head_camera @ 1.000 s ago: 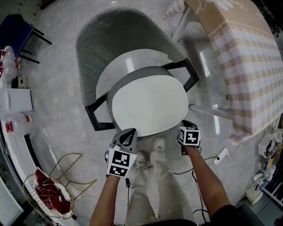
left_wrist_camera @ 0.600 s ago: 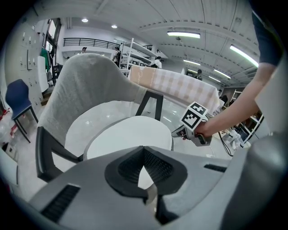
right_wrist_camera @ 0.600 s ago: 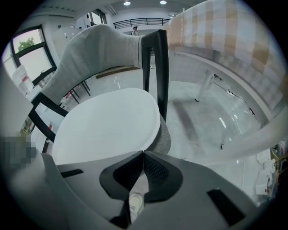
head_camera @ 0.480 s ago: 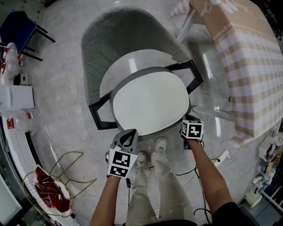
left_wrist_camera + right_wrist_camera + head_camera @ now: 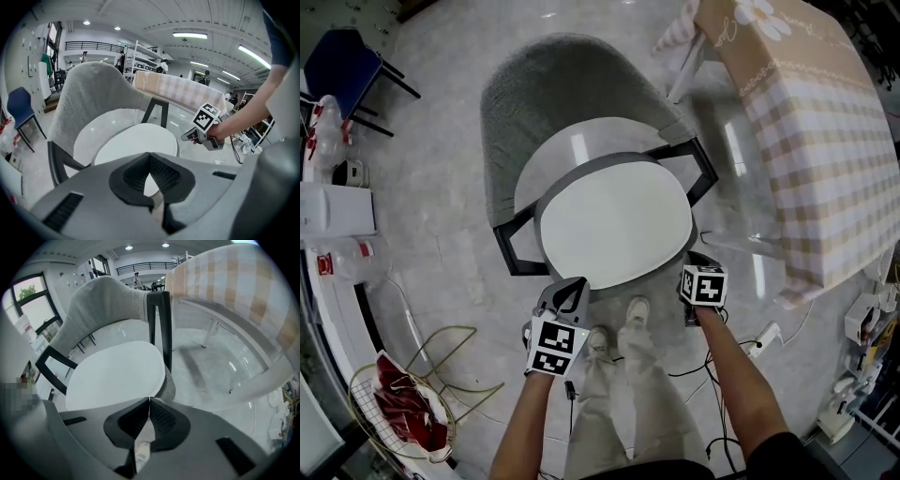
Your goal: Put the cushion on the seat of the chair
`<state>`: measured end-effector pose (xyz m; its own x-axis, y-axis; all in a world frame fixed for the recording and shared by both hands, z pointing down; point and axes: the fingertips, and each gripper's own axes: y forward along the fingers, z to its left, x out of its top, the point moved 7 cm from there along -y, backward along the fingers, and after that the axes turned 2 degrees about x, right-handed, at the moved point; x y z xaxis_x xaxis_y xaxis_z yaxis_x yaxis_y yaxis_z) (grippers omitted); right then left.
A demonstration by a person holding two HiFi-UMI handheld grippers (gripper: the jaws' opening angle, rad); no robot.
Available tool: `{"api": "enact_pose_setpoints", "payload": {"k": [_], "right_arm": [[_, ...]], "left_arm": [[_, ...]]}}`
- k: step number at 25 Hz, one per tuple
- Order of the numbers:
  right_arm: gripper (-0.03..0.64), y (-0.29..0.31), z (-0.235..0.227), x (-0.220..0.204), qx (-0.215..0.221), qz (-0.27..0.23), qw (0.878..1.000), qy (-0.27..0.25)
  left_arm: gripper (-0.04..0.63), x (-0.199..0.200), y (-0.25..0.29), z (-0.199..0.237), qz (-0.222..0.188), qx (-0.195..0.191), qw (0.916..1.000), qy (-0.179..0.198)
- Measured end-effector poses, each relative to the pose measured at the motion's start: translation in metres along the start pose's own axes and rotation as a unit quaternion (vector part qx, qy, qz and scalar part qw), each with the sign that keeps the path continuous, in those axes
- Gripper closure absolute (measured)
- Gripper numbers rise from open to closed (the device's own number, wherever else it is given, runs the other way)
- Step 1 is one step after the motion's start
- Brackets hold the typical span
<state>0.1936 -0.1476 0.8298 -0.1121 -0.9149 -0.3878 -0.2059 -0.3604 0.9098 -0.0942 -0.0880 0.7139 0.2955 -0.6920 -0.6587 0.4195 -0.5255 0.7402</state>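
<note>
The white round cushion (image 5: 614, 220) with a grey rim lies on the seat of the grey-backed chair (image 5: 548, 84), and a strip of glossy white seat (image 5: 567, 141) shows behind it. My left gripper (image 5: 573, 291) is shut and empty, just off the cushion's front left edge. At the front right edge my right gripper (image 5: 693, 267) is also shut with nothing in it. In the left gripper view the shut tips (image 5: 150, 161) point at the cushion (image 5: 136, 145), and the right gripper (image 5: 188, 137) shows beside it. In the right gripper view the shut tips (image 5: 149, 401) sit before the cushion (image 5: 115, 376).
A table with a checked cloth (image 5: 811, 141) stands close on the chair's right. A blue chair (image 5: 342, 66) and white boxes (image 5: 333, 206) are at the left. A wire basket with red cloth (image 5: 403, 412) and cables lie on the floor. The person's shoes (image 5: 619, 323) are between the grippers.
The right gripper has lifted slightly beside the cushion's front right edge. The left gripper has stayed put. Both remain shut, and the cushion has not moved on the seat.
</note>
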Motion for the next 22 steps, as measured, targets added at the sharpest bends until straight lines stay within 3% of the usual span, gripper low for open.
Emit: {"api": "enact_pose_setpoints", "payload": {"k": [4, 15, 17, 22], "right_arm": [[0.598, -0.035, 0.008, 0.015, 0.013, -0.021, 1.0, -0.005], [0.598, -0.167, 0.062, 0.068, 0.062, -0.11, 0.99, -0.07], [0.598, -0.192, 0.076, 0.073, 0.07, -0.128, 0.986, -0.081], [0.598, -0.251, 0.111, 0.081, 0.084, -0.161, 0.975, -0.127]], "left_arm": [[0.592, 0.021, -0.021, -0.001, -0.015, 0.009, 0.9998, -0.002], [0.591, 0.063, -0.1, -0.004, -0.075, 0.032, 0.9937, -0.077], [0.591, 0.068, -0.113, -0.007, -0.081, 0.033, 0.9934, -0.074], [0.591, 0.094, -0.152, -0.017, -0.103, 0.038, 0.9936, -0.024]]}}
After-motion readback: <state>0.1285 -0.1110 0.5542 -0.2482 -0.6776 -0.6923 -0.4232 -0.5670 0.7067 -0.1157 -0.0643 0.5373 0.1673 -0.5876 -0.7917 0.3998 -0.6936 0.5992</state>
